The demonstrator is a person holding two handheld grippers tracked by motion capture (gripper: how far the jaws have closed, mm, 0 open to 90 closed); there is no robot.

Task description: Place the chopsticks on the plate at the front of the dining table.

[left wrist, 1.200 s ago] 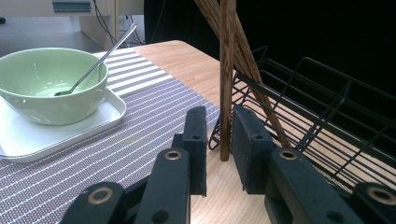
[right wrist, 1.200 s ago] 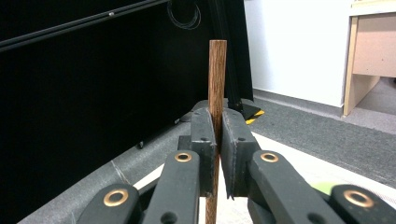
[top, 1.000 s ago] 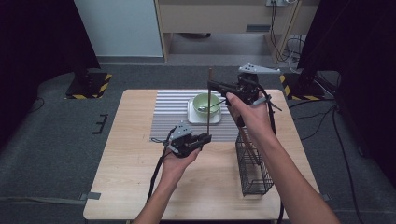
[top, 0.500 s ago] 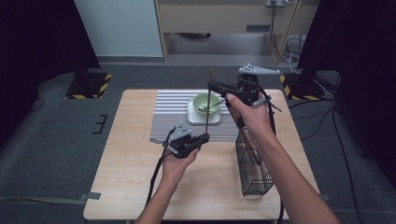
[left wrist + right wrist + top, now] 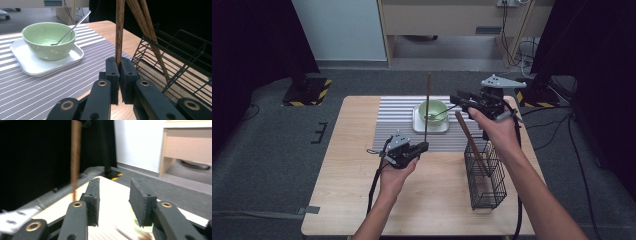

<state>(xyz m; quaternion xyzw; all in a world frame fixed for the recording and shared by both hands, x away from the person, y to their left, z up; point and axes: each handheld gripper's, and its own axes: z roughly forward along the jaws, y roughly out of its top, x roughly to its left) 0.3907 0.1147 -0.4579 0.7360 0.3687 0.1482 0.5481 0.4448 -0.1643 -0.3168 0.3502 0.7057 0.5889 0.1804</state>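
Left gripper [image 5: 424, 146]: it is held low over the near middle of the table [image 5: 337, 200], and its jaws are clamped on a wooden chopstick [image 5: 427, 107], which is kept upright.
Chopstick: its lower end is pinched between the left pads [image 5: 112, 75], just beside the wire basket [image 5: 484, 175].
Wire basket: it is stood at the table's right side, and more chopsticks [image 5: 469, 140] are leaned inside it.
Striped mat [image 5: 392, 125]: a white tray [image 5: 430, 127] is set on it, with a green bowl [image 5: 433, 111] and a spoon [image 5: 439, 114] in it.
Right gripper [image 5: 460, 100]: it is held beyond the basket, near the bowl; its jaws have just been opening and are parted, with nothing between them.
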